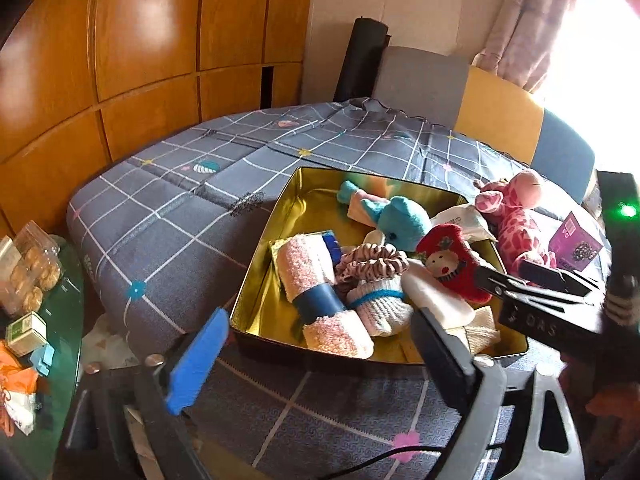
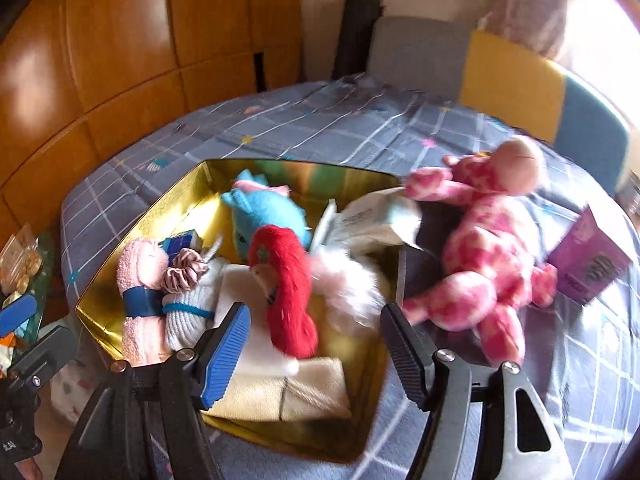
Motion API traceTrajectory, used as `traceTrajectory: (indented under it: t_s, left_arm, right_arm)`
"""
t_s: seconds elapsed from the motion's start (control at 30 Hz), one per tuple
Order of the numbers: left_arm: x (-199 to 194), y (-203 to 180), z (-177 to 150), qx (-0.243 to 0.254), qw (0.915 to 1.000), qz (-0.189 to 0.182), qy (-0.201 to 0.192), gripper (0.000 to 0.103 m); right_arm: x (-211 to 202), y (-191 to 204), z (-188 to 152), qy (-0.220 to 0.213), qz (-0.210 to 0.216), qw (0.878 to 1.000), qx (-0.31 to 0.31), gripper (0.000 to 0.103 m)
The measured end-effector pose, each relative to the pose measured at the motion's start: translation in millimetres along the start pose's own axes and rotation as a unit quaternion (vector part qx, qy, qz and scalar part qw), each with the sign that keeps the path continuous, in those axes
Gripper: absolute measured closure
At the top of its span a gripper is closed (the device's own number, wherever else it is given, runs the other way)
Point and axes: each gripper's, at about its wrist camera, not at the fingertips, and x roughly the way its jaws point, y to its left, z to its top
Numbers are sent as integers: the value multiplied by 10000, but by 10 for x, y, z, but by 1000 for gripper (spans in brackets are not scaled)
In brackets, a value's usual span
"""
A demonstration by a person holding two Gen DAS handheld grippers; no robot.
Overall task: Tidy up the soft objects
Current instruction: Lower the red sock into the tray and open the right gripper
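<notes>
A gold tin [image 1: 256,280] [image 2: 120,300] lies open on the bed. It holds a blue plush elephant [image 1: 404,224] [image 2: 268,212], a pink rolled towel [image 1: 316,288], a scrunchie [image 1: 372,264], banded white socks [image 1: 380,304] and a red plush toy [image 1: 448,264] [image 2: 288,292]. A pink giraffe plush [image 1: 516,216] [image 2: 484,236] lies on the sheet right of the tin. My left gripper [image 1: 320,356] stands open at the tin's near edge, holding nothing. My right gripper [image 2: 314,352] [image 1: 500,270] is open just above the red toy, pads clear of it.
The bed has a grey checked sheet [image 1: 180,208]. A purple box [image 1: 574,242] [image 2: 592,264] sits right of the giraffe. A side table [image 1: 68,312] with snack packs stands at the left. Wooden wardrobe doors [image 1: 140,40] and a headboard [image 1: 496,104] lie behind.
</notes>
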Motion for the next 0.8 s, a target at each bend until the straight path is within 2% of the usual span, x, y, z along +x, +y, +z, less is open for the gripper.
traceTrajectory:
  t_s: [0.03,0.1,0.4,0.8]
  left_arm:
    - [-14,-21,1,20,10000,3,-16,7]
    - [-56,-55,-3,49,9999,-7,-89,1]
    - [-231,-323,-56,332,9992,43,-239,0]
    - [-468,-530,-127,536,9973,90,-504,0]
  right_arm:
    - [-46,-29,-48,-36,-74,9999,87,34]
    - [-127,-89,-151,-70,-161,9995,262,34]
    - [-469,-277,-462,-394,-567,9955,653,34]
    - [-645,-280,-528,-543,-575,9945,692,34]
